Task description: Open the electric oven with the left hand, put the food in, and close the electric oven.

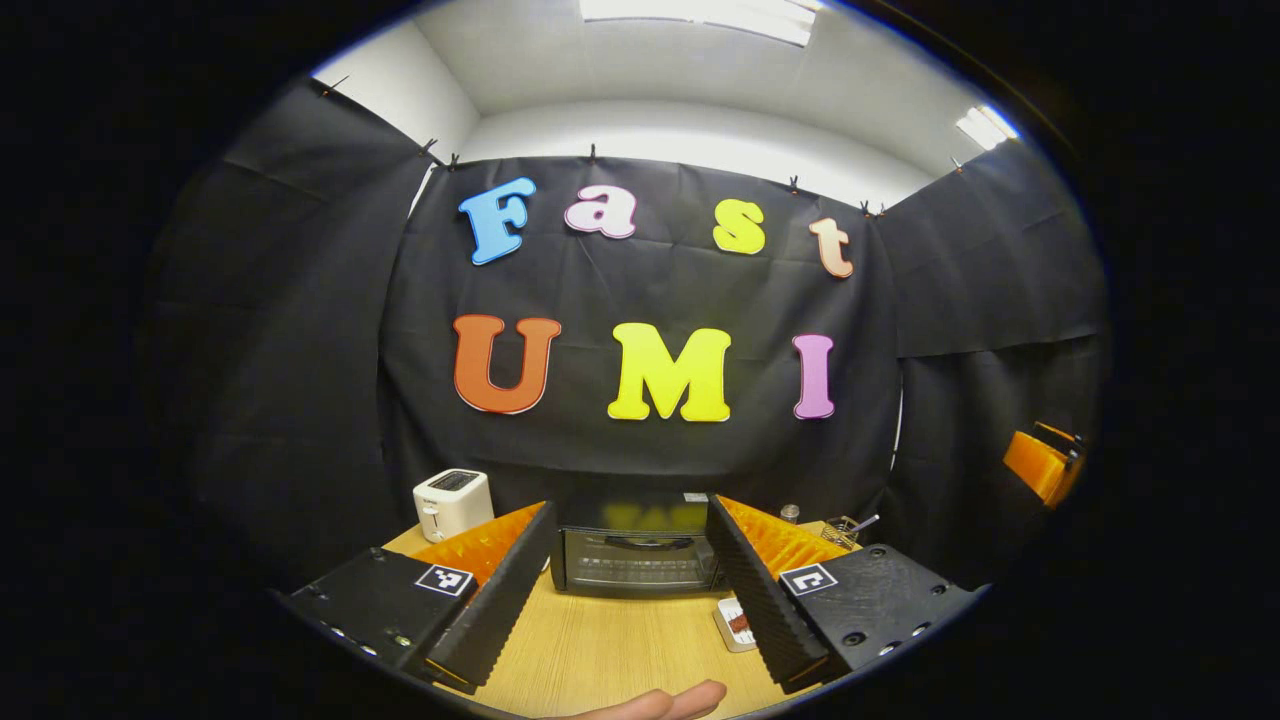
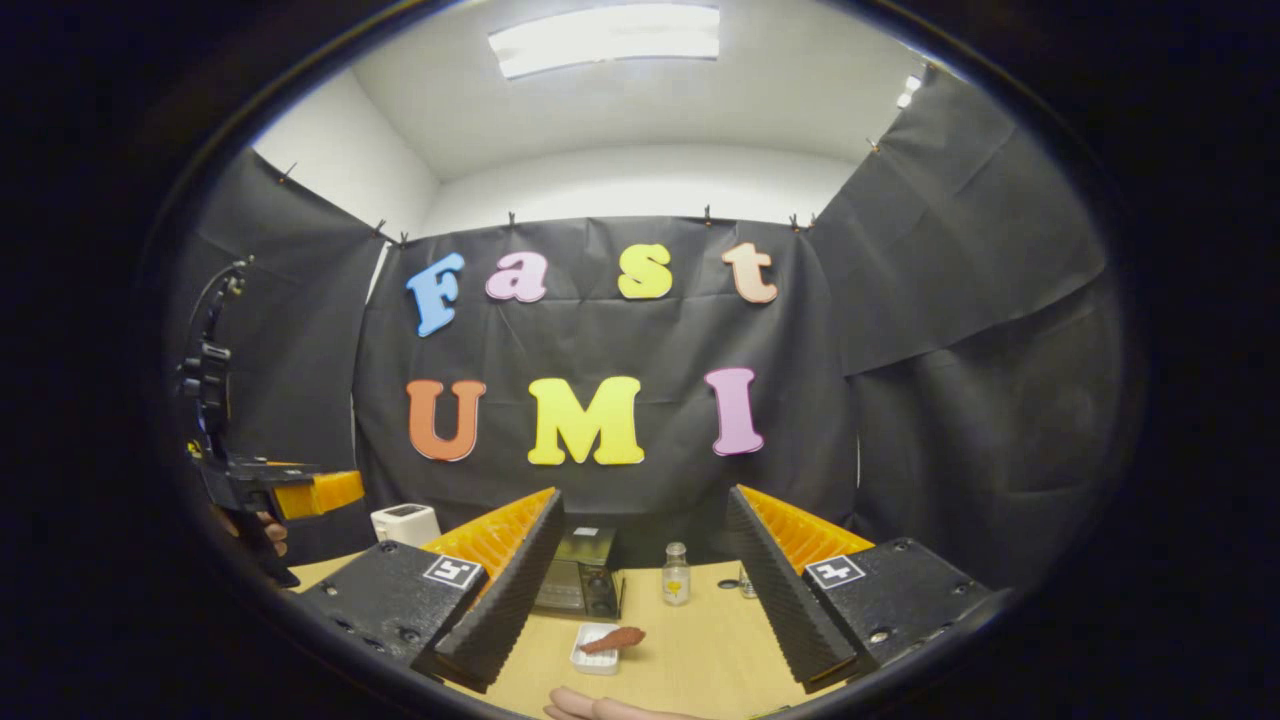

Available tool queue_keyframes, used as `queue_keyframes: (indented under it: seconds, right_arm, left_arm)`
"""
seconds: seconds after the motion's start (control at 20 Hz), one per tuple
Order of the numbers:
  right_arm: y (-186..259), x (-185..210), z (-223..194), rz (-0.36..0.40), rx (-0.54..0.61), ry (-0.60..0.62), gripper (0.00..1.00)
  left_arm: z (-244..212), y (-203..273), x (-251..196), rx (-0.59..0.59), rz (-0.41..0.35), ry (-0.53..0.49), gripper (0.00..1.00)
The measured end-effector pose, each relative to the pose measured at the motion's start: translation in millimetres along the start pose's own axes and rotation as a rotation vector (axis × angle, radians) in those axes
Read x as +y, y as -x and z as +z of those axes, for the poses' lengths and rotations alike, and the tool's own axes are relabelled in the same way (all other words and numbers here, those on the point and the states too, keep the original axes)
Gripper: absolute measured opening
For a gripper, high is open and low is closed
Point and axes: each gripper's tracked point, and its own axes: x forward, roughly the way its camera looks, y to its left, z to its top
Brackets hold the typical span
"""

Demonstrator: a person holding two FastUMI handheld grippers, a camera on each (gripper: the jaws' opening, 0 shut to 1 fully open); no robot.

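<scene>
The black electric oven stands at the back of the wooden table, its glass door shut. My left gripper is open and hovers well in front of the oven, which shows between its fingers. A small white dish with a reddish-brown piece of food lies on the table in front of the oven. In the left gripper view the dish is partly hidden behind one finger. My right gripper is open with nothing in it, held back from the dish. The left gripper shows off to its left.
A white toaster sits left of the oven. A small glass bottle and a little jar stand to the oven's right, near a wire utensil. A person's hand rests at the table's near edge.
</scene>
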Motion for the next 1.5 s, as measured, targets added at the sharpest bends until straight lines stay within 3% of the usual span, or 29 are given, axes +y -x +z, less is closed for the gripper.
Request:
queue_keyframes:
  seconds: [0.3,0.8,1.05,1.25,1.5]
  right_arm:
    - [-18,-12,-13,0.009,-0.003,-0.013,1.00]
    - [-34,-60,-38,-0.038,0.046,0.011,1.00]
    - [-23,-78,-32,-0.059,0.024,0.023,1.00]
    - [-15,-95,-30,-0.087,-0.004,0.002,1.00]
    - [-13,-102,-28,-0.096,-0.001,0.009,1.00]
  left_arm:
    - [-46,-84,-9,0.106,-0.015,-0.019,0.96]
    - [-146,-209,-29,0.328,-0.021,-0.076,0.96]
    - [-191,-245,-26,0.449,0.005,-0.070,0.96]
    - [-200,-269,-17,0.442,0.017,-0.063,0.95]
    - [-201,-264,-20,0.467,-0.002,-0.049,0.96]
